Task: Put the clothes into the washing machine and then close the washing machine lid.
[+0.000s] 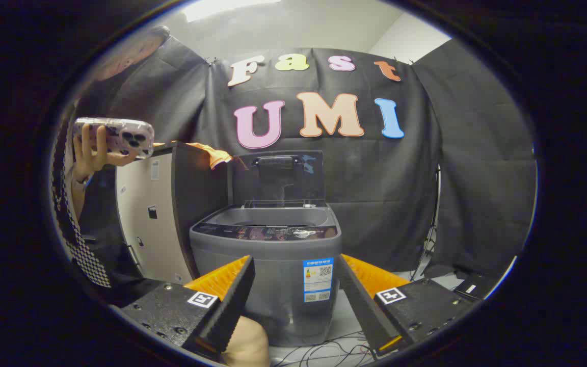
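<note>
A small grey top-loading washing machine (268, 265) stands straight ahead, beyond my fingers. Its dark lid (278, 176) is tilted up and open at the back of the tub. An orange piece of clothing (212, 152) lies on top of the pale cabinet (145, 219) to the left of the machine. My gripper (293, 306) is open, its two black and orange fingers (227, 306) spread wide apart with nothing between them but the machine's front farther off.
A person stands to the left of the cabinet, a hand holding up a phone (115, 136). Cables (324, 351) lie on the floor in front of the machine. Black cloth walls close the booth behind and to the right.
</note>
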Demonstrator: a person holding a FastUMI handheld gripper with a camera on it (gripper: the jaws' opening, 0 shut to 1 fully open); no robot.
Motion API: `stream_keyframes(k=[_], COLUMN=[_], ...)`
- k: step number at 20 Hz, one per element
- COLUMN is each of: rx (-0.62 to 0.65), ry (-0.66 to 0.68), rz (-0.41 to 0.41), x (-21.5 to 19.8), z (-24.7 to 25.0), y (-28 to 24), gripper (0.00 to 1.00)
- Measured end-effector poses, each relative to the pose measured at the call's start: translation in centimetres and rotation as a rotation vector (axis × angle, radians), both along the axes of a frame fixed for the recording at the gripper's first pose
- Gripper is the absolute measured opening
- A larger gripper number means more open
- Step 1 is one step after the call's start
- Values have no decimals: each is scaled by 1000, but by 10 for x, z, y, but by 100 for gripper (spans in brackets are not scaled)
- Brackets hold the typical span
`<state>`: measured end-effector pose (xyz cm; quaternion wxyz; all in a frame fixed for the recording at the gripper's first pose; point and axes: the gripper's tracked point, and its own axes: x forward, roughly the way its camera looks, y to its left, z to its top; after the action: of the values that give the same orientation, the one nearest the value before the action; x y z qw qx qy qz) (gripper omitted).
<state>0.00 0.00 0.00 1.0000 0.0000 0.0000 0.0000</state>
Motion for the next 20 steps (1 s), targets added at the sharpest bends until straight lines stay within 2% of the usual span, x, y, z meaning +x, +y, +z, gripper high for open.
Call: stream_keyframes(k=[7,10,15,20], rx=[8,-5,6,-27], ry=[-28,-3,-54,-67], rz=[-6,1,52,71], x=[2,32,94,99], z=[7,-1,14,29], y=[-1,2,17,30], gripper=[97,97,98,98])
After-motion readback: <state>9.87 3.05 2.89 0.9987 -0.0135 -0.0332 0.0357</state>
